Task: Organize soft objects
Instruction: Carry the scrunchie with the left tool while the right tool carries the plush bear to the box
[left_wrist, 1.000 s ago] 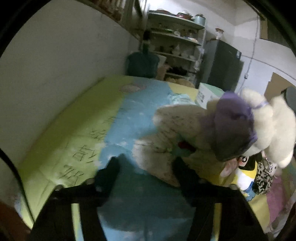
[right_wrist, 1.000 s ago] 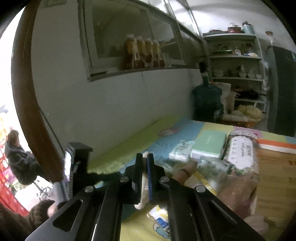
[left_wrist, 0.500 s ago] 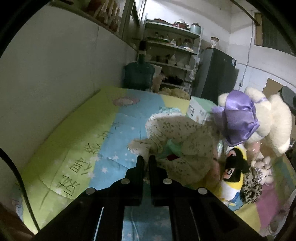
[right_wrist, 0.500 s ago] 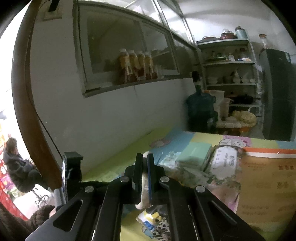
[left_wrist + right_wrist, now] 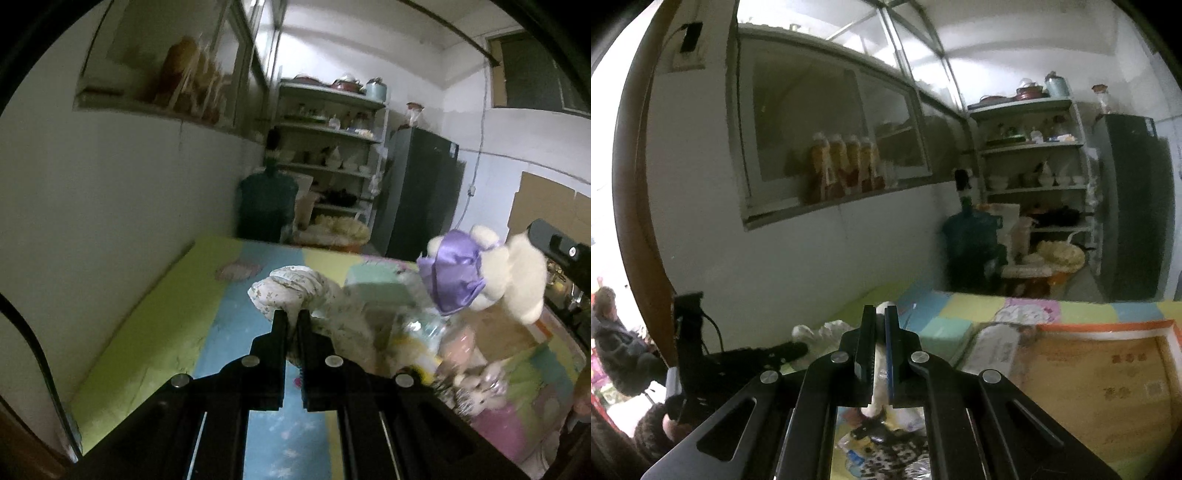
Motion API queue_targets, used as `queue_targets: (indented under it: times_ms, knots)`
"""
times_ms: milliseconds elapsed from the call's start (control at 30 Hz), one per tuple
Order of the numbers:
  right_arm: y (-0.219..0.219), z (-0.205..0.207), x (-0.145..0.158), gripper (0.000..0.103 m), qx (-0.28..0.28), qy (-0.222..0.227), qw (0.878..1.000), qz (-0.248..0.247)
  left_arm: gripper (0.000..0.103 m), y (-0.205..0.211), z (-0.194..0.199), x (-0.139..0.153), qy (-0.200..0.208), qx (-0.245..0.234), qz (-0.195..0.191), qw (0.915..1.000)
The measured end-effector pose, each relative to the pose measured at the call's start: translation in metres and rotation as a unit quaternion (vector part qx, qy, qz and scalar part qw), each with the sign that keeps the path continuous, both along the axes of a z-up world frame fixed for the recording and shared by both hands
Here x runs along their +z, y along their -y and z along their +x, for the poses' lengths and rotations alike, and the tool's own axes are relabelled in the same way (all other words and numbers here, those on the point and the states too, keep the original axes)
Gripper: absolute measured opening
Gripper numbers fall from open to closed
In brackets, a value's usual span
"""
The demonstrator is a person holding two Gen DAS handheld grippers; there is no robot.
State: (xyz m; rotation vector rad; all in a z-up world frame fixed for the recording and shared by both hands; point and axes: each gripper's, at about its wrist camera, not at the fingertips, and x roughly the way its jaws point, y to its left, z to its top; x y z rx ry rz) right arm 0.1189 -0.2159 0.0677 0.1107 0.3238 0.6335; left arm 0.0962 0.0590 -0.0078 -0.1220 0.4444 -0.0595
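My left gripper (image 5: pixel 290 315) is shut on a white floral cloth (image 5: pixel 295 288) and holds it lifted above the colourful mat (image 5: pixel 155 332). My right gripper (image 5: pixel 881 312) is shut on a white plush bear; only a white bit (image 5: pixel 881 354) shows between its fingers. In the left wrist view the bear (image 5: pixel 517 273), with a purple satin bow (image 5: pixel 454 273), hangs at the right under the right gripper's body (image 5: pixel 561 254). The left gripper also shows in the right wrist view (image 5: pixel 775 354), low at the left. Small plush toys (image 5: pixel 476 384) lie on the mat below.
A white wall (image 5: pixel 110 206) runs along the mat's left side. A pale green box (image 5: pixel 945 328) and an orange printed carton (image 5: pixel 1100 373) lie on the mat. A water jug (image 5: pixel 267 206), shelves (image 5: pixel 328 147) and a dark fridge (image 5: pixel 417 192) stand beyond.
My left gripper closed on the floral cloth and raised it off the mat. My right gripper rose, still holding the bear. Both views tilted upward.
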Motion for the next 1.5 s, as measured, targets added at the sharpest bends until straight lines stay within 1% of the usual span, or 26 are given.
queue_targets:
  times_ms: [100,167,267,500,667,900,1067,1267,1500]
  knots:
    - [0.011,-0.002,0.006,0.004,-0.011,0.01,1.0,0.0,0.006,0.01,0.0,0.013,0.015,-0.01,0.004,0.9998]
    - [0.02,-0.004,0.01,0.004,-0.019,0.014,1.0,0.002,0.006,0.023,0.013,0.024,0.023,-0.018,0.008,0.9995]
    - [0.035,-0.007,0.014,0.004,-0.033,0.02,0.999,0.006,0.006,0.037,0.02,0.036,0.033,-0.033,0.011,0.9988]
    - [0.075,-0.014,0.022,0.004,-0.07,0.031,0.997,0.012,0.006,0.074,0.032,0.057,0.051,-0.072,0.014,0.996]
    - [0.108,-0.019,0.025,0.004,-0.098,0.034,0.994,0.017,0.006,0.108,0.042,0.068,0.06,-0.109,0.016,0.9921]
    - [0.155,-0.027,0.024,0.004,-0.138,0.035,0.99,0.02,0.006,0.16,0.054,0.07,0.057,-0.159,0.013,0.9856]
    - [0.186,-0.031,0.018,0.004,-0.168,0.03,0.985,0.021,0.006,0.191,0.062,0.067,0.046,-0.185,0.008,0.9816]
    - [0.214,-0.03,0.01,0.004,-0.195,0.022,0.98,0.024,0.006,0.226,0.073,0.061,0.032,-0.207,0.003,0.9778]
    - [0.24,-0.024,-0.003,0.004,-0.227,0.008,0.974,0.024,0.006,0.263,0.084,0.048,0.01,-0.222,0.003,0.975]
